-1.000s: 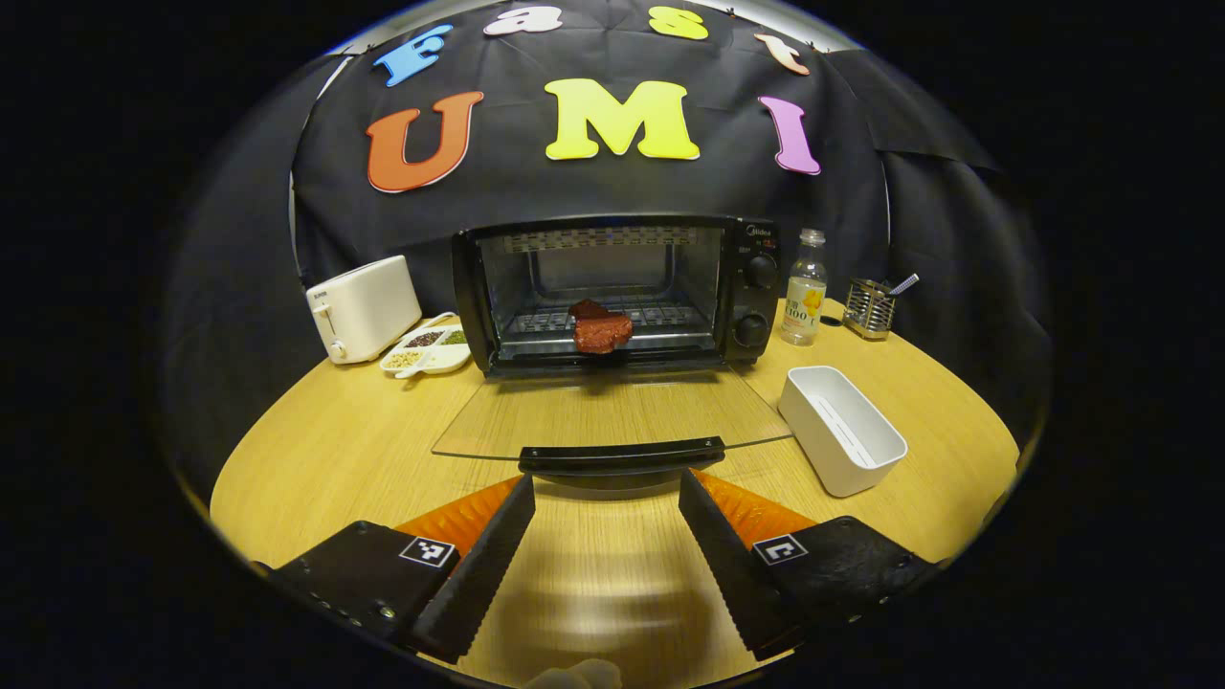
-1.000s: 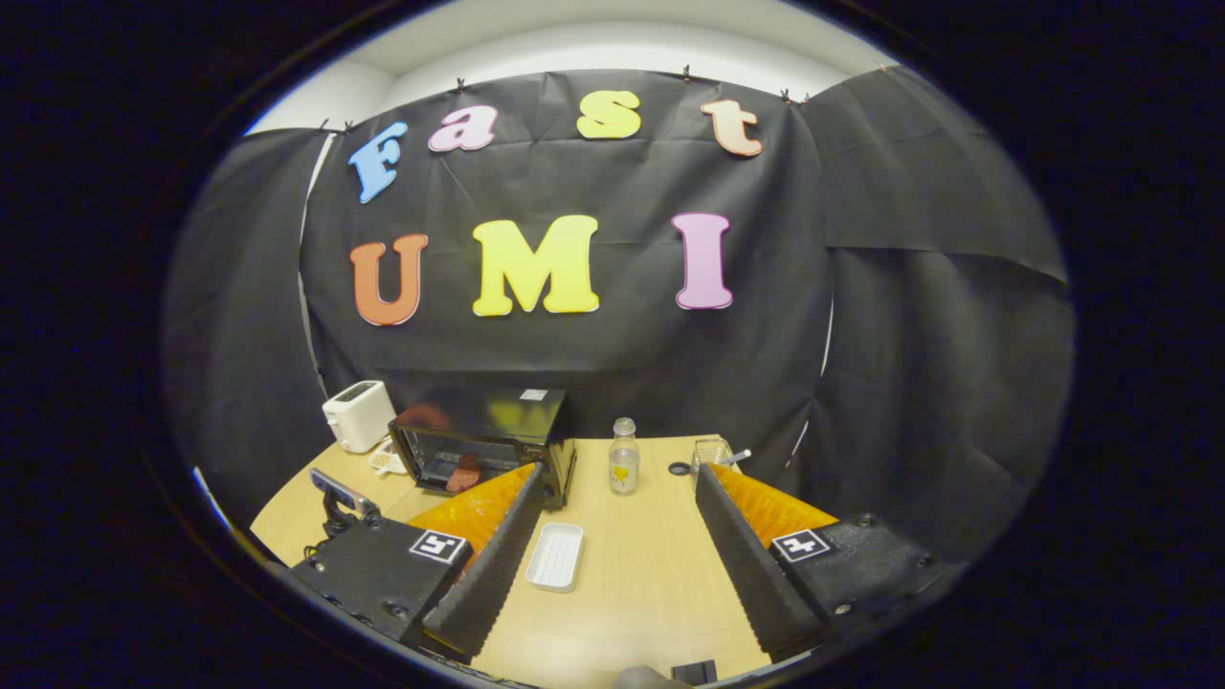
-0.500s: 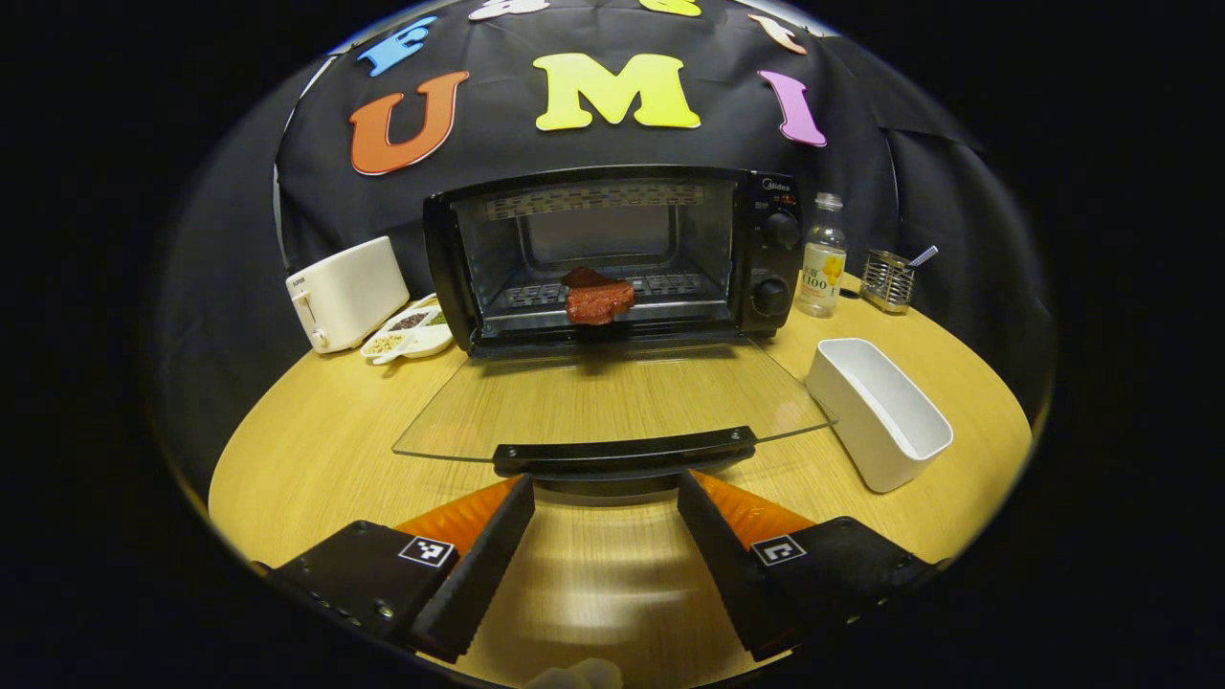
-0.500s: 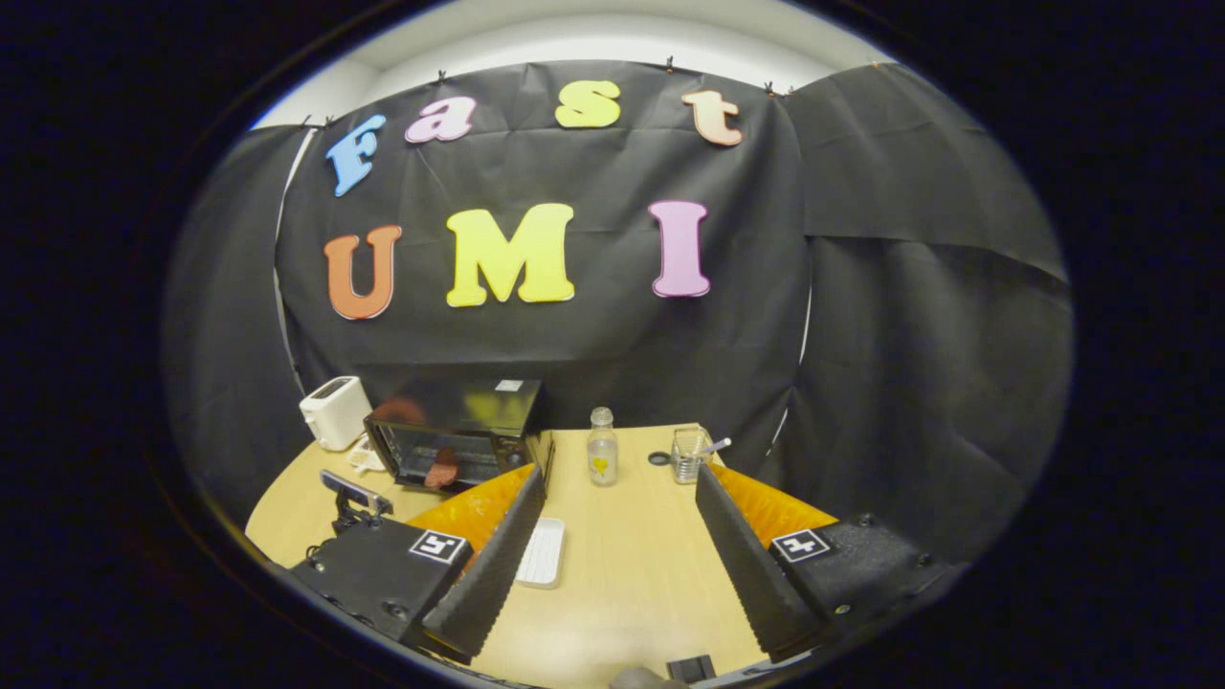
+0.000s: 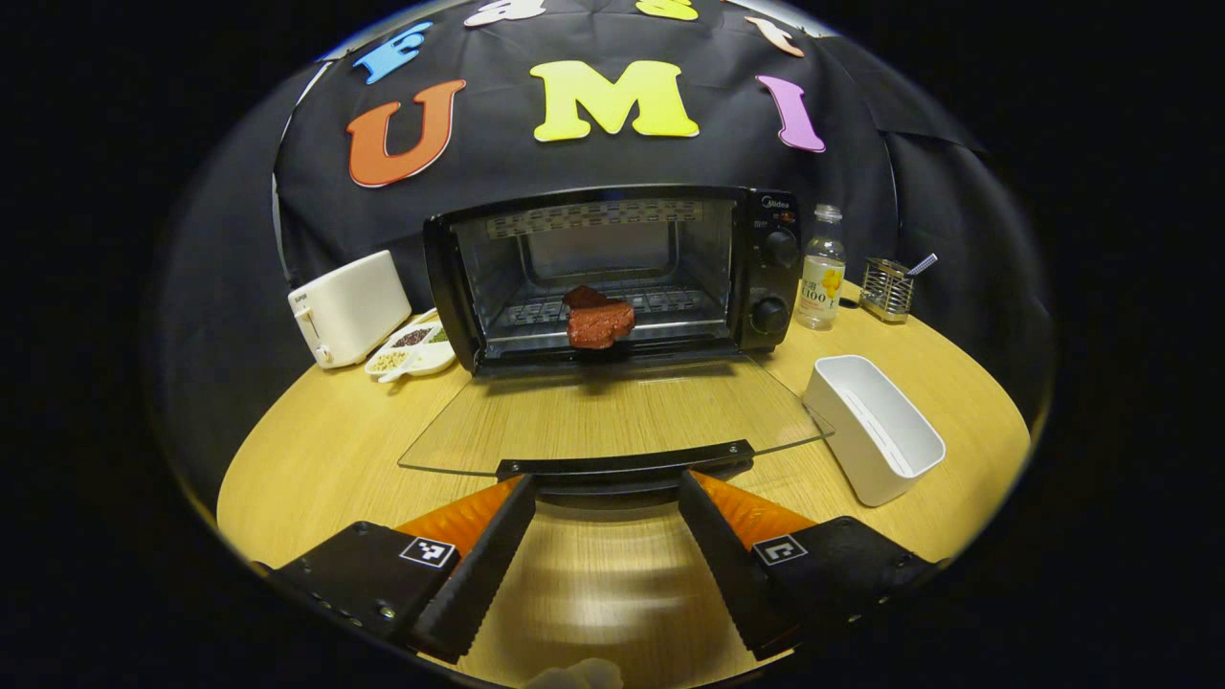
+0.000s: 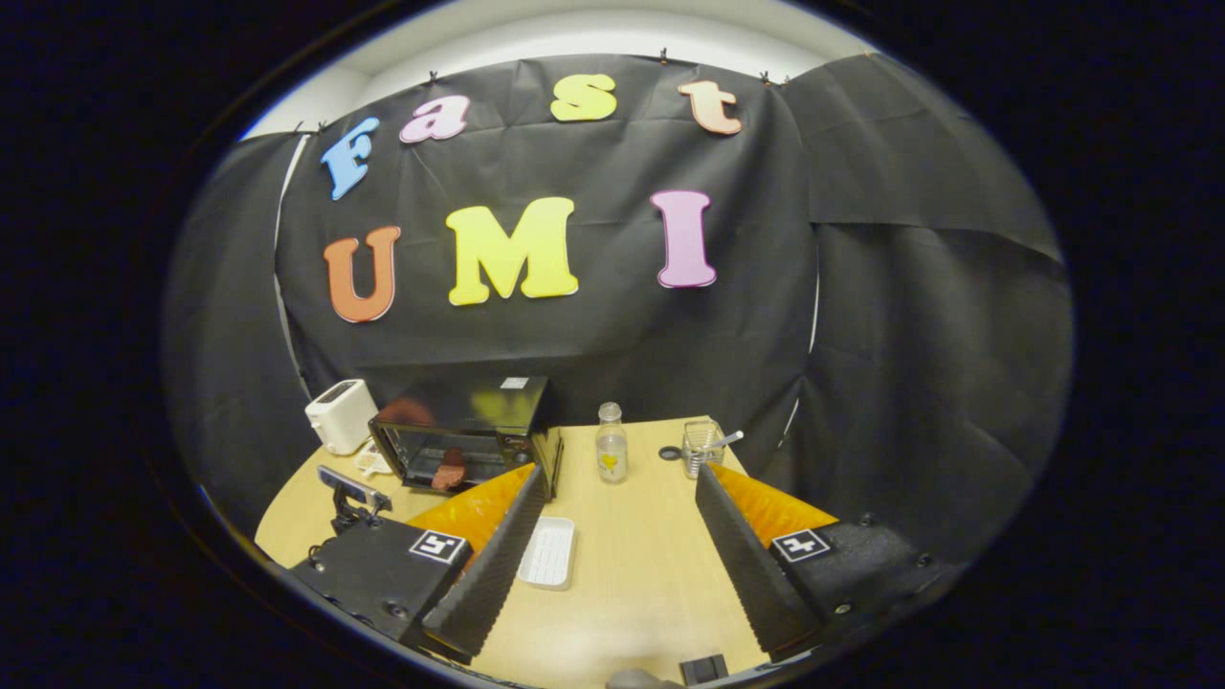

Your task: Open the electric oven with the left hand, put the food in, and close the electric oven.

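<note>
1. The electric oven (image 5: 612, 277) stands at the back of the round wooden table (image 5: 316, 440), its glass door (image 5: 612, 416) folded flat toward the camera. The food (image 5: 599, 322), a reddish-brown piece, lies on the front of the rack inside, so loading looks finished and closing is the step in hand.
2. The left gripper (image 5: 605, 493) sits just in front of the door's dark handle (image 5: 624, 463), its fingers spread wide with nothing between them, their tips at or just under the bar. The next move likely calls for catching that bar from below and swinging the door up until it meets the oven front.
3. The right gripper (image 6: 617, 488) hangs well back and high above the table, fingers apart and empty.
4. An empty white tray (image 5: 876, 431) lies just right of the door; it should not obstruct the swing.
5. Hard to judge: whether the left fingertips already touch the handle, since the bar hides them. In the right gripper view that gripper's own finger covers part of the oven.
</note>
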`<state>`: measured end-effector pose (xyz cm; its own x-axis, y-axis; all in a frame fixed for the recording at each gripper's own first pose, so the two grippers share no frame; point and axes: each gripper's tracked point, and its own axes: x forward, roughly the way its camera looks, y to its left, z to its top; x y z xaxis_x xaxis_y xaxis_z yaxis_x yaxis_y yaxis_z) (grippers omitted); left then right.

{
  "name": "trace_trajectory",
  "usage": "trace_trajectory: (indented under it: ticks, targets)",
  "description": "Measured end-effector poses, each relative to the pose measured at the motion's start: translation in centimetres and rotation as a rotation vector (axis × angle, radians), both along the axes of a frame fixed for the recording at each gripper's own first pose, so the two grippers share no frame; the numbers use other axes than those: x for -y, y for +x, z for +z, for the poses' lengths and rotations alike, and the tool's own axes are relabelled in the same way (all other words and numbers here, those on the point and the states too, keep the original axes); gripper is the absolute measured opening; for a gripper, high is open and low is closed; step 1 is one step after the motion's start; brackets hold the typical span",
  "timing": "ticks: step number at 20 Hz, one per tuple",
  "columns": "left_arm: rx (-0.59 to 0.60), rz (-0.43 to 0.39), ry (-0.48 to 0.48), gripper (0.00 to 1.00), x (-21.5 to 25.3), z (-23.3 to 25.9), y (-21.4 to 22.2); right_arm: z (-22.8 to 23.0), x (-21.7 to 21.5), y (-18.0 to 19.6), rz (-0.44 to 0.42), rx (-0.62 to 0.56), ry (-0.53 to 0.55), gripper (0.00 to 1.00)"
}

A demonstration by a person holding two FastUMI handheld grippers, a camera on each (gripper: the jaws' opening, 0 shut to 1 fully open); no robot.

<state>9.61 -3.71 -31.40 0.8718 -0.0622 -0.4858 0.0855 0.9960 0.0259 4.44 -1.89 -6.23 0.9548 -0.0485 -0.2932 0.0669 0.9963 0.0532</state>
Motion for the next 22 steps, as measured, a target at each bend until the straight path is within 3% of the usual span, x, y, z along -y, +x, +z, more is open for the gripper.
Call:
trace_trajectory:
  ticks: [15,22]
  targets:
    - [0.200,-0.018,-0.049,0.98,0.4,11.1,6.8,0.5,0.4,-0.3,-0.022,0.023,0.039,1.00]
    - [0.227,0.004,-0.061,0.97,-0.4,13.0,11.5,1.5,0.2,0.1,-0.016,0.031,0.014,1.00]
